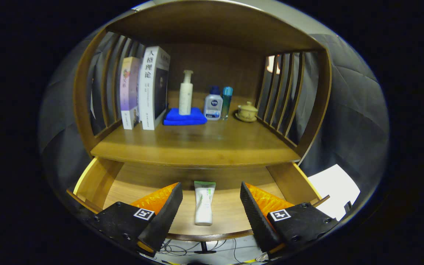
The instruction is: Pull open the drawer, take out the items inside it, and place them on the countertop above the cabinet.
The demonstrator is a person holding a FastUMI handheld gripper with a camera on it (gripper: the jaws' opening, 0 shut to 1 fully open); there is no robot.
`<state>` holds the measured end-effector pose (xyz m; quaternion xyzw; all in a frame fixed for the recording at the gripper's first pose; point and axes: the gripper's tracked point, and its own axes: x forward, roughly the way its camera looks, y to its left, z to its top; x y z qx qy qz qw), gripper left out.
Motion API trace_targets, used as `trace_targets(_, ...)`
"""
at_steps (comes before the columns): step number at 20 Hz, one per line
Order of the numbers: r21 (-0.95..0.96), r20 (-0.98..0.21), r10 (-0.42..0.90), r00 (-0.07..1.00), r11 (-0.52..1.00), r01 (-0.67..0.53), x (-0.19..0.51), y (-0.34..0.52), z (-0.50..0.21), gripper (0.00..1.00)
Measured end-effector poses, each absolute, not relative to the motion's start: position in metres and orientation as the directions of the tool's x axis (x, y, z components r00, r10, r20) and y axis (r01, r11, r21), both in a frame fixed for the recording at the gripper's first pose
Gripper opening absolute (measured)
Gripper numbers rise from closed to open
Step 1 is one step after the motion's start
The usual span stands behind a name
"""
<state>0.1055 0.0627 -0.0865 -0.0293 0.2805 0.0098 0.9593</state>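
I'm holding my gripper (211, 206) with fingers spread wide above the open wooden drawer (98, 180), straddling the white-and-green squeeze tube (204, 204) lying lengthwise on its floor; best to drop straight, clamp mid-body, then lift to the wooden countertop (197, 145).

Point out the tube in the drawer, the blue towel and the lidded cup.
tube (204, 202): gripper view, mid-body, between the open fingers.
blue towel (184, 117): gripper view, front fold.
lidded cup (247, 110): gripper view, its bowl.

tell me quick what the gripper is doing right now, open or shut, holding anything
Gripper: open, holding nothing; the tube lies in the open drawer between its fingers, untouched.
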Motion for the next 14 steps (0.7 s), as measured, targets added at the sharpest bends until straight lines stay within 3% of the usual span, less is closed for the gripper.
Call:
trace_targets(9, -0.052, -0.740, -0.022, 0.672, 0.998, -0.024, 0.135, 0.065, -0.143, 0.98)
trace_targets(14, 0.029, -0.820, 0.039, 0.570, 0.999, -0.027, 0.143, 0.076, -0.169, 0.98)
